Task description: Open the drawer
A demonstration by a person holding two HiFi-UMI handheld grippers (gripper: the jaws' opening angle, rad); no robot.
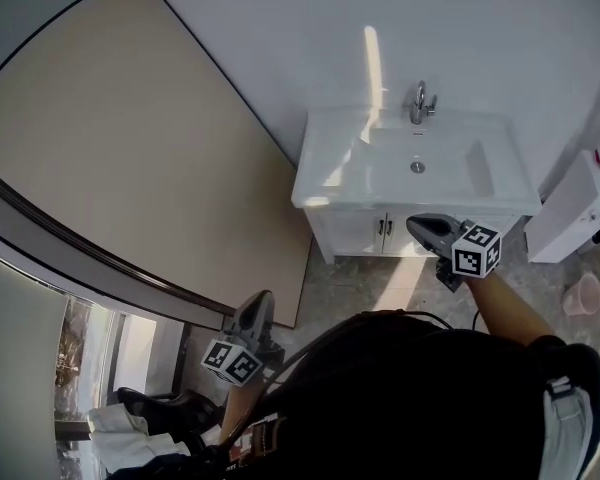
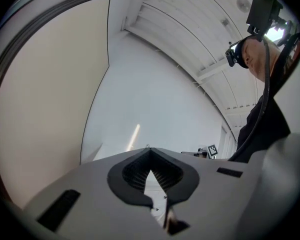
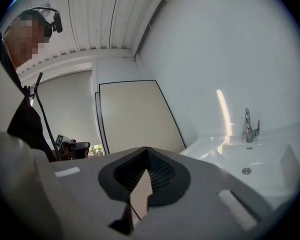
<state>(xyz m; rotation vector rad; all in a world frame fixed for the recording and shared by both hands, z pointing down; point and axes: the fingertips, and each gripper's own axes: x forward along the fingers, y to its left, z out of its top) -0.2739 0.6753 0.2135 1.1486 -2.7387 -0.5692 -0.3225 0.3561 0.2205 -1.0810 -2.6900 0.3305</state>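
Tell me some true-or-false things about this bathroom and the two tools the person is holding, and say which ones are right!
1. The sink has a silver tap at its back edge. True.
2. The right tool is holding a cabinet handle. False: it is shut, with nothing between its jaws.
3. The cabinet doors under the sink are closed. True.
4. The pink cup sits in the sink. False: it stands on the floor, to the right of the sink.
5. The left tool is wide open. False: its jaws are together and it holds nothing.
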